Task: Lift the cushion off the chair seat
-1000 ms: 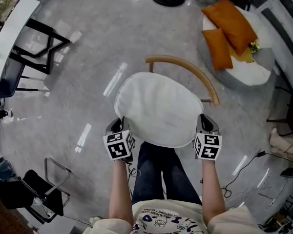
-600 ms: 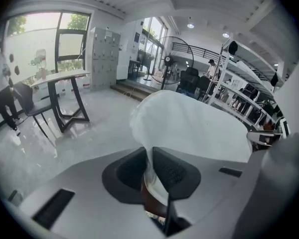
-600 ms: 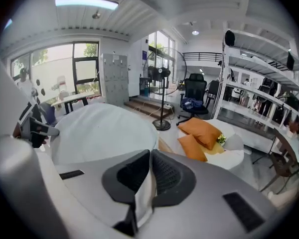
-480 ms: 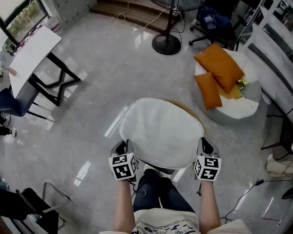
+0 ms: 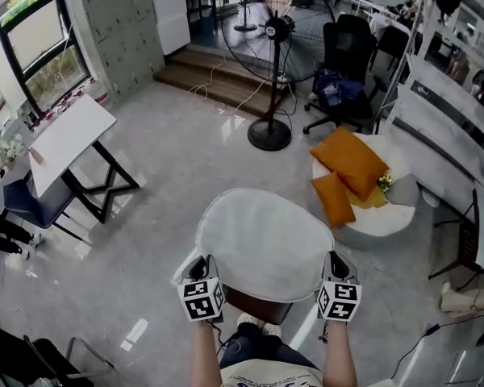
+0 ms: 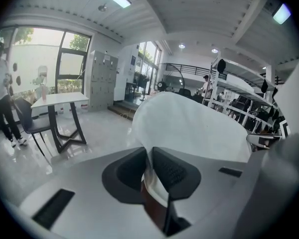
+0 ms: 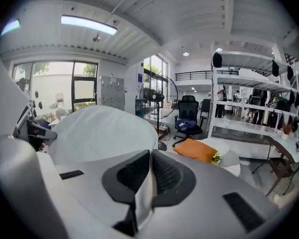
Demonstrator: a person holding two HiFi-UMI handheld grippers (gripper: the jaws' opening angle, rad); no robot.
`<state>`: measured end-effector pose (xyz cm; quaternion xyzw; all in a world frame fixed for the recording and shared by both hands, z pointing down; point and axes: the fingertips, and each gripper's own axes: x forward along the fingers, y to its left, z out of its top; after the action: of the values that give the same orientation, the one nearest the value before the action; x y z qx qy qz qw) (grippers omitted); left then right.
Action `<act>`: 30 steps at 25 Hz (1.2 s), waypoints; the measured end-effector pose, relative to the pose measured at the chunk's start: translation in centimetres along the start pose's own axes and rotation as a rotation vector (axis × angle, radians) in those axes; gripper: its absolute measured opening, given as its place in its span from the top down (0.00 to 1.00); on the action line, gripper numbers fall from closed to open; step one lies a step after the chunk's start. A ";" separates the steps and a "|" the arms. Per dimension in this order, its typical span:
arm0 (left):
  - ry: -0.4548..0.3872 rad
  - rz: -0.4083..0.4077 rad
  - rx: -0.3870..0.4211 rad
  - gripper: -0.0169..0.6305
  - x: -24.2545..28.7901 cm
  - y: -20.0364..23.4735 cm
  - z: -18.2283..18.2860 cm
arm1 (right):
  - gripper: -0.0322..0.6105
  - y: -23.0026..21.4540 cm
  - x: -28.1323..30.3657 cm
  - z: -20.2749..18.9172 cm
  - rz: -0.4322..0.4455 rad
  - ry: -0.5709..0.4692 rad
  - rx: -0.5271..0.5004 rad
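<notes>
The white round cushion [image 5: 262, 240] hangs in the air between both grippers, held roughly level above the brown chair seat [image 5: 258, 305], which peeks out under its near edge. My left gripper [image 5: 202, 271] is shut on the cushion's left rim, and my right gripper [image 5: 336, 266] is shut on its right rim. In the left gripper view the cushion [image 6: 194, 126] rises ahead, its edge pinched between the dark pads [image 6: 172, 171]. In the right gripper view the cushion [image 7: 102, 131] spreads to the left, its rim squeezed between the pads [image 7: 164, 176]. The rest of the chair is hidden under the cushion.
A round white pouf [image 5: 387, 208] with orange pillows [image 5: 348, 164] sits to the right. A standing fan [image 5: 270, 79] and a black office chair [image 5: 343, 63] are beyond. A white folding table [image 5: 68, 131] stands at the left, wooden steps [image 5: 218, 75] behind.
Both grippers have risen together with the cushion. The chair's curved wooden back, seen earlier, is now covered by it. The head view has tipped up toward the room.
</notes>
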<state>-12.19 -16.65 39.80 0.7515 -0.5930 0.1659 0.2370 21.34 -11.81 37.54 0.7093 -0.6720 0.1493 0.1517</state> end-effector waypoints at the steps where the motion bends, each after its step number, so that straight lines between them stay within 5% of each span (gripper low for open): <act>1: -0.019 -0.002 0.003 0.88 -0.7 -0.2 0.8 | 0.90 0.0 -0.6 0.8 -0.002 -0.017 0.005; 10: -0.153 -0.013 0.022 0.88 -5.9 -2.4 7.1 | 0.90 -1.0 -5.2 7.6 0.000 -0.145 0.015; 30: -0.270 -0.009 0.051 0.88 -9.4 -3.6 11.6 | 0.90 -1.5 -7.7 11.7 0.019 -0.262 0.057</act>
<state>-11.34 -14.74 24.52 0.7753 -0.6118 0.0772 0.1367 22.51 -9.63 23.73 0.7204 -0.6882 0.0759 0.0409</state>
